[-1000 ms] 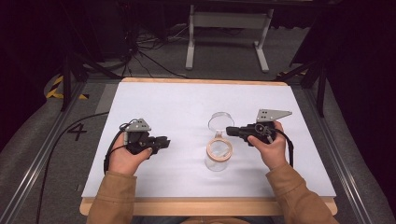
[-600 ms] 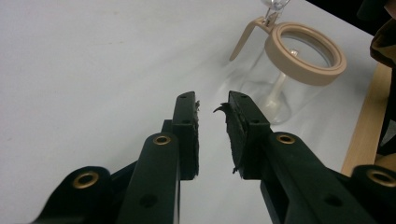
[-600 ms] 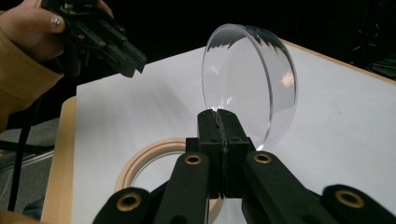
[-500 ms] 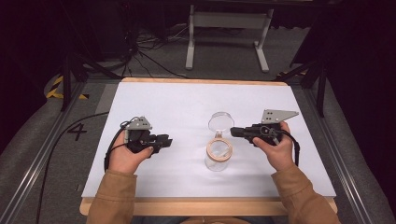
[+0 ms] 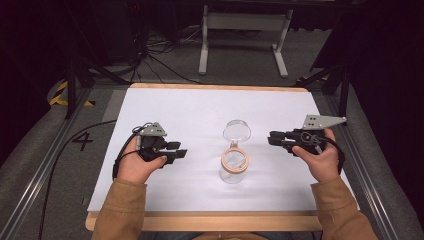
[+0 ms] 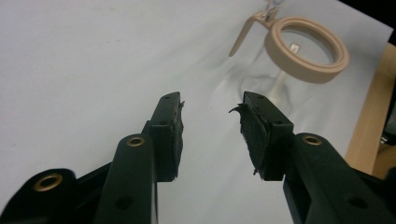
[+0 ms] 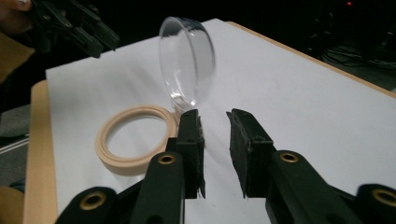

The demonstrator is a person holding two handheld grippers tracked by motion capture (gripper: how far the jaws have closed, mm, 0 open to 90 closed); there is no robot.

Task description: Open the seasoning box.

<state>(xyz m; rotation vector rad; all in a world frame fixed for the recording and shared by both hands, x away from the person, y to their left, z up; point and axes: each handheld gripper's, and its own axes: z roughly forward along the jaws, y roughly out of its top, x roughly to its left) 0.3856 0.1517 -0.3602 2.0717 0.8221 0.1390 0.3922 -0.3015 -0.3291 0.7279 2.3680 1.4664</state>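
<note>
Right gripper [image 5: 272, 138] has just let its jaws spread with nothing between them, level beside the one clear glass jar with a beige sealing ring and swung-open glass lid [image 5: 234, 162], which stands mid-table on the white sheet [image 5: 190, 112]. Left gripper [image 5: 181, 150], jaws also just parted and empty, sits farther away. Both point inward at the jar between them.

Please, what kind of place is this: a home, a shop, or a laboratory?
Most likely a recording lab, not a home. A white-covered table stands on metal rails, cables lie on the dark floor behind it, and a glass jar stands alone in the middle.
</note>
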